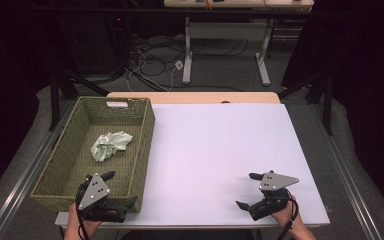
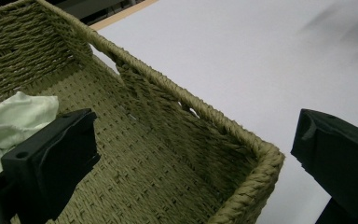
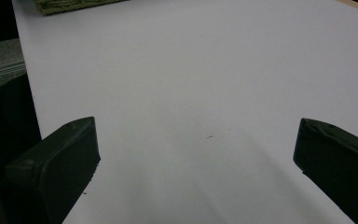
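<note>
Both tongs (image 1: 122,188) (image 1: 245,190) wide apart, empty

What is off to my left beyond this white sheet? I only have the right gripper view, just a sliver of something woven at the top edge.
Observer: That is a green woven basket on the table's left side, its long wall along the edge of the white sheet.
Operator: Anything in it?
Observer: One crumpled pale green cloth, lying on the basket floor around the middle.
Operator: Where is my left claw?
Observer: The left claw is at the basket's near right corner, jaws open, one over the inside and one outside the rim.
Operator: Is it touching the cloth?
Observer: No, the cloth lies farther in, apart from it.
</note>
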The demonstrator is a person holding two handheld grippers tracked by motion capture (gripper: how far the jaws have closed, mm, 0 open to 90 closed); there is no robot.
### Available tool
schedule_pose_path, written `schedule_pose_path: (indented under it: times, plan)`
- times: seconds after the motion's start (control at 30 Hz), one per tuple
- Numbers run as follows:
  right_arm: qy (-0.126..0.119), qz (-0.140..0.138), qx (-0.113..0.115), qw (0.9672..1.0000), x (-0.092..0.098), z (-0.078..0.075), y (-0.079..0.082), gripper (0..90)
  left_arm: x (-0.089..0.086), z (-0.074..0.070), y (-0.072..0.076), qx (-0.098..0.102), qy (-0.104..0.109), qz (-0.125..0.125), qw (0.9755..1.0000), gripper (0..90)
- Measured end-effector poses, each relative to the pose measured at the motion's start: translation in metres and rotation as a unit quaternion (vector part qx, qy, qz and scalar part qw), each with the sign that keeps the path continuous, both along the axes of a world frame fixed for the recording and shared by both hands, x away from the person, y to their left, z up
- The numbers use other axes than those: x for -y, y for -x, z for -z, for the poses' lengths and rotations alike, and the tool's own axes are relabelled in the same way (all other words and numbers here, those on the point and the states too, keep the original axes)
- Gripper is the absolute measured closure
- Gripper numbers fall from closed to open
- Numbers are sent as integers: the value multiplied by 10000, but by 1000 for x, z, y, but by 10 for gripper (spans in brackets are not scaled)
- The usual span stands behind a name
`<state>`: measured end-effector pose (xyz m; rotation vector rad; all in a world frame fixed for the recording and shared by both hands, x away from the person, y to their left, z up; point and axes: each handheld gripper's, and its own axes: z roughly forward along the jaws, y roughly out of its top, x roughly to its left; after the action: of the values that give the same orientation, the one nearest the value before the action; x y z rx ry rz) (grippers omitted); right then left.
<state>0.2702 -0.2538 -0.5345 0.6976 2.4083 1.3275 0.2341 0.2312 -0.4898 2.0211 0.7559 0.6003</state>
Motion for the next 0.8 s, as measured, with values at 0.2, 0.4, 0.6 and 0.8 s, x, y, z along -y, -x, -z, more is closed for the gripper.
schedule_pose_path:
  times: [0.2,0.4,0.6,0.8]
  plan:
    - [19,2,12,10000,1,0,0,0,-1,-2,0,-24,34,-3,10000,0]
    - [-16,21,-1,10000,0,2,-1,0,-4,-7,0,-37,110,-71,9999,0]
    - [-10,26,0,10000,1,2,-1,0,-6,-12,-1,-64,73,-61,9999,0]
    - [-5,11,6,10000,0,2,-1,0,-7,-16,-3,-68,24,-104,9999,0]
